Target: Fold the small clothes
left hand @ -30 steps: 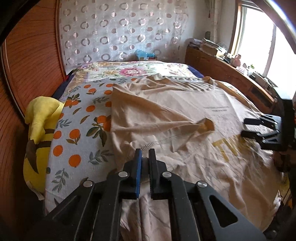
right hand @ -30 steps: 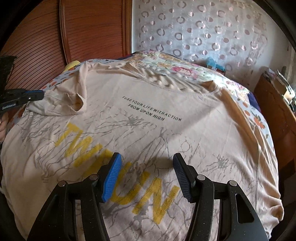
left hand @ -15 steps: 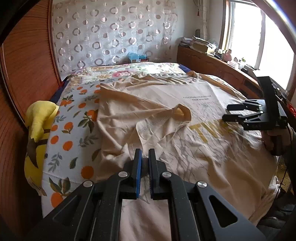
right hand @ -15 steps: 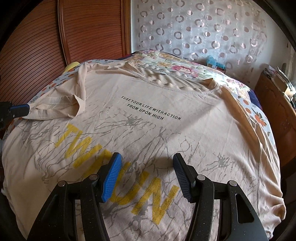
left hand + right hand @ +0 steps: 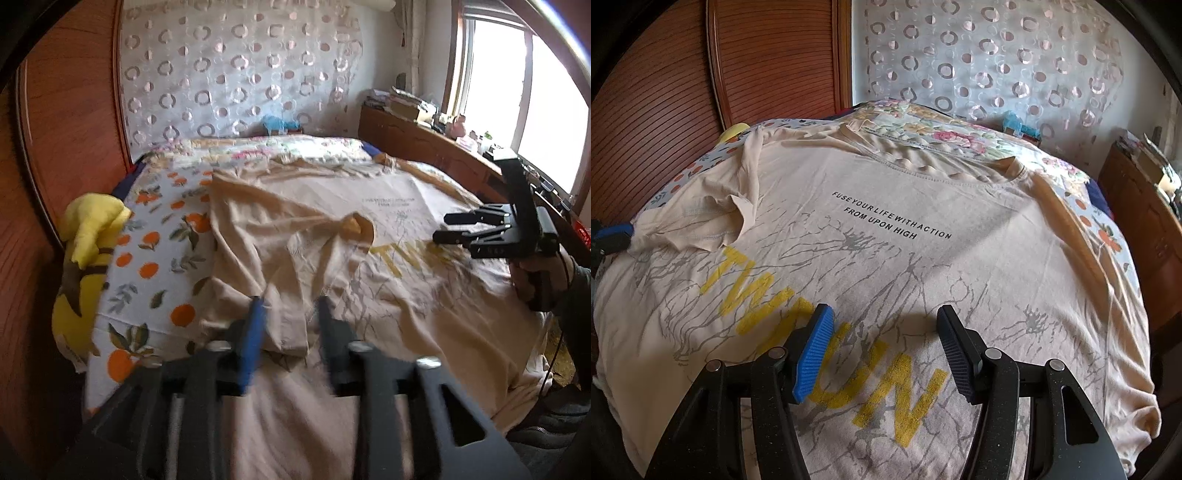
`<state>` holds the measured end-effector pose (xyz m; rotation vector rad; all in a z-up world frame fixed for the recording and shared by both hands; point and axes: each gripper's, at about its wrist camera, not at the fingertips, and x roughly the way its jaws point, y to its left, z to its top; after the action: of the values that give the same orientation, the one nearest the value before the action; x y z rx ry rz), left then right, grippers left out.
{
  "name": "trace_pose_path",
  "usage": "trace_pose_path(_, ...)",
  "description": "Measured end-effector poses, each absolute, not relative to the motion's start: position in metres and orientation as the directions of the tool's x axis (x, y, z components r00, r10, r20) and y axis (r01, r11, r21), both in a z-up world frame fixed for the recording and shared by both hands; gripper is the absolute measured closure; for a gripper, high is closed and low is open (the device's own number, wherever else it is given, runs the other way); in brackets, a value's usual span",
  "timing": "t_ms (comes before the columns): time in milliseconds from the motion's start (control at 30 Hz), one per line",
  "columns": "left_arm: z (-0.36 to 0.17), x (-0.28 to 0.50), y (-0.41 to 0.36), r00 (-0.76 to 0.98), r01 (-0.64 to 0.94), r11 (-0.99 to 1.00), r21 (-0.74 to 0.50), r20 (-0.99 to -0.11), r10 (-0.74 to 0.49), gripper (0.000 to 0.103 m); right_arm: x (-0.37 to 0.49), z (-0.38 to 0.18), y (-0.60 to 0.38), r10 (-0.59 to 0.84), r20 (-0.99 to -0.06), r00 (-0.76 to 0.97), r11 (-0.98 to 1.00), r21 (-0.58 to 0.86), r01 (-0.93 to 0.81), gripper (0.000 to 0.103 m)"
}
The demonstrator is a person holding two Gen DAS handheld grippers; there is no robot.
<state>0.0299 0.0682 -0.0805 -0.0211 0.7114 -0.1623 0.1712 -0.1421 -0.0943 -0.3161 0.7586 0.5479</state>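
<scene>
A beige T-shirt [image 5: 894,258] with yellow letters and black text lies spread across the bed, also in the left wrist view [image 5: 388,266]. Its left sleeve [image 5: 701,225] lies folded in over the body, crumpled; in the left wrist view [image 5: 332,236] it shows as a rumpled flap. My left gripper [image 5: 290,314] is open just above the shirt's left edge, with a fold of cloth loose between the jaws. My right gripper [image 5: 882,332] is open and empty, hovering over the yellow letters; it also shows at the right of the left wrist view [image 5: 465,227].
The bed has an orange-print and floral sheet [image 5: 155,258]. A yellow plush toy [image 5: 85,258] lies at its left edge against a wooden wardrobe [image 5: 757,62]. A wooden cabinet [image 5: 424,147] with clutter stands under the window. A patterned curtain [image 5: 236,74] hangs behind.
My left gripper pulled back toward the shirt's near left edge and opened, letting go of the cloth. The sleeve now lies folded onto the shirt. My right gripper stayed open and nearly still.
</scene>
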Motion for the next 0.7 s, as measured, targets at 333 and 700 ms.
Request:
trace_pose_path(333, -0.065, 0.025, 0.078, 0.79, 0.105, 0.991, -0.079, -0.599, -0.132, 0.025, 0.17, -0.075, -0.082, 0.54, -0.667, 0.514, 0.703, 0.02, -0.711, 0.047)
trace_pose_path(700, -0.068, 0.024, 0.083, 0.793, 0.088, 0.992, -0.09, -0.597, -0.124, 0.025, 0.193, -0.095, -0.044, 0.523, -0.701, 0.484, 0.654, -0.034, -0.756, 0.1)
